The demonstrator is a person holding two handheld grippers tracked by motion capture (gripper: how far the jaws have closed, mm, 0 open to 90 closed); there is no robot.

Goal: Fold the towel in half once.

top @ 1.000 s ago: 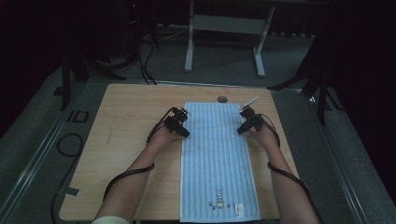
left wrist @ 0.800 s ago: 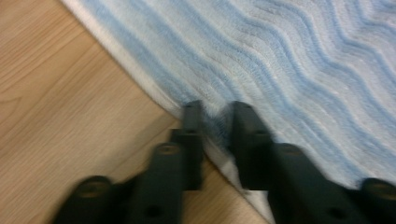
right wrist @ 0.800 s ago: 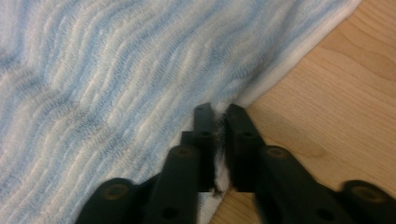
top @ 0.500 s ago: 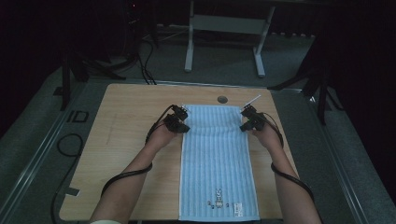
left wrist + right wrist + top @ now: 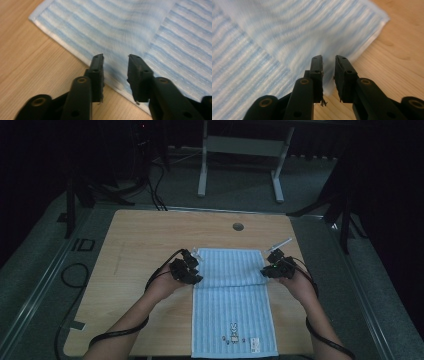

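1. The blue striped towel [image 5: 232,305] lies in the lower centre of the high view on the table [image 5: 130,250], long axis running top to bottom, far end folded toward me.
2. A small cartoon print and white label sit at its near end; unreadable.
3. My left gripper [image 5: 187,270] and right gripper [image 5: 274,266] sit at the fold's corners; both sets of jaws, just opening, stand slightly apart and grip nothing.

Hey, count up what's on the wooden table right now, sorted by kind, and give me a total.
Blue and white striped cloth towel, far end folded over toward the person: 1
Black two-jaw grippers: 2, the left gripper and the right gripper, one at each end of the fold
Total: 3
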